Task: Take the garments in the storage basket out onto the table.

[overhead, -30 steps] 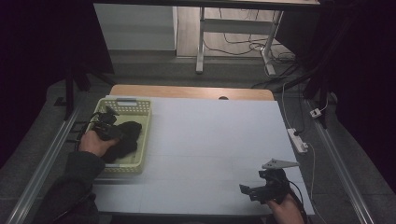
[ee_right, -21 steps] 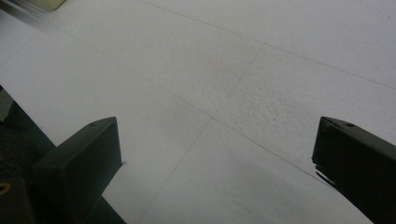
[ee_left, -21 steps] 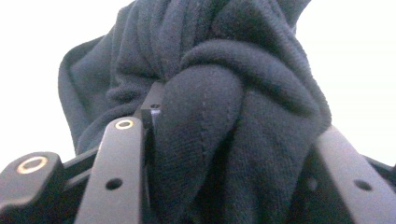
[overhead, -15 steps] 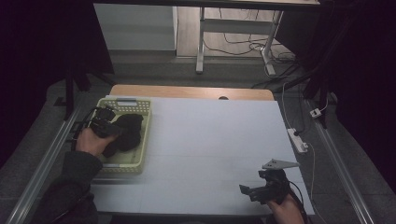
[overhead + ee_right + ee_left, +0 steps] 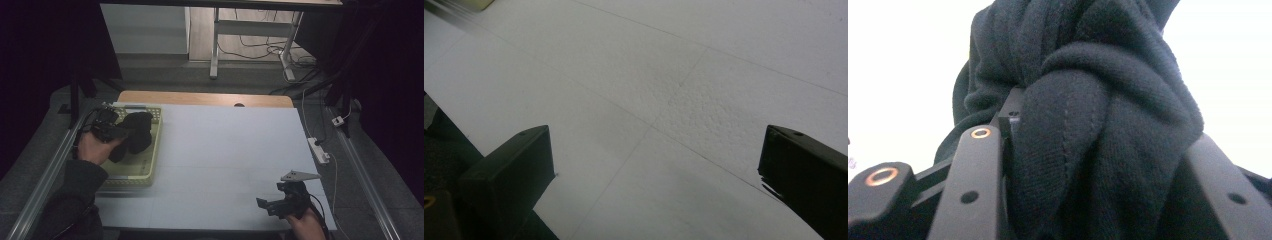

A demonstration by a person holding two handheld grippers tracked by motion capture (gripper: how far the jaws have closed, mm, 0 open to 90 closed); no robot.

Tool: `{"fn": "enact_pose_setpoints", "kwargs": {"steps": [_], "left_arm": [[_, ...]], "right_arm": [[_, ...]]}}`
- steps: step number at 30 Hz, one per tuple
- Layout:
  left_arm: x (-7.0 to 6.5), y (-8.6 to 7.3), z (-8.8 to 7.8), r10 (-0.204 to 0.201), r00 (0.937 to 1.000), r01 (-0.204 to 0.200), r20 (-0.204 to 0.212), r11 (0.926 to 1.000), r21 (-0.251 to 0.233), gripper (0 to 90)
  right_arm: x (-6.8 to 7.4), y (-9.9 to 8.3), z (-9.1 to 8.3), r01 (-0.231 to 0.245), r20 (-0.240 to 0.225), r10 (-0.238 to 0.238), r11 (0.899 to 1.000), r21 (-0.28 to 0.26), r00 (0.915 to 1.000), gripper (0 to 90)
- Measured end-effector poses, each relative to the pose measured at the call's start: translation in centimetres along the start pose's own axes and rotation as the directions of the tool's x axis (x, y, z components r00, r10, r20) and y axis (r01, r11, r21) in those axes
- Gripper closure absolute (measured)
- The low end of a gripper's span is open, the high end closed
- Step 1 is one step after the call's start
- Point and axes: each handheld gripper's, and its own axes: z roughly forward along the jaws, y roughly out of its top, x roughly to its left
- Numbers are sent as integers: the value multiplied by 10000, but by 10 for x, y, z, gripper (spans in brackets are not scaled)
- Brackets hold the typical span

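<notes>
A bunched black knitted garment [image 5: 134, 136] hangs over the pale yellow basket [image 5: 150, 165] at the table's left. My left gripper [image 5: 119, 133] is shut on the black garment, lifted clear of the basket floor. In the left gripper view the dark knit fabric [image 5: 1098, 125] bulges between the two black jaws and hides most of what lies beyond. Near the table's front right edge my right gripper [image 5: 267, 205] stands open just above the white surface. In the right gripper view its jaws are wide apart over bare white foam board [image 5: 659, 100], with nothing between them.
The white table top [image 5: 230, 150] stretches between the two hands. A wooden strip [image 5: 200, 98] runs along the far edge. A white power strip [image 5: 318, 150] and cable lie at the right edge. Metal rails flank both sides.
My left gripper has risen with the black garment, lifting it up out of the basket and slightly toward the far left. The right gripper has stayed where it was.
</notes>
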Motion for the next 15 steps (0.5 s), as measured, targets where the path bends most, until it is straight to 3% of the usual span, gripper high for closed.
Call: {"fn": "enact_pose_setpoints", "kwargs": {"steps": [15], "left_arm": [[-16, 17, -22, 410, 9974, -353, 595, 9950, -929, 537]], "right_arm": [[0, 0, 1, -61, -38, 61, 10000, 19, 10000, 14]]}}
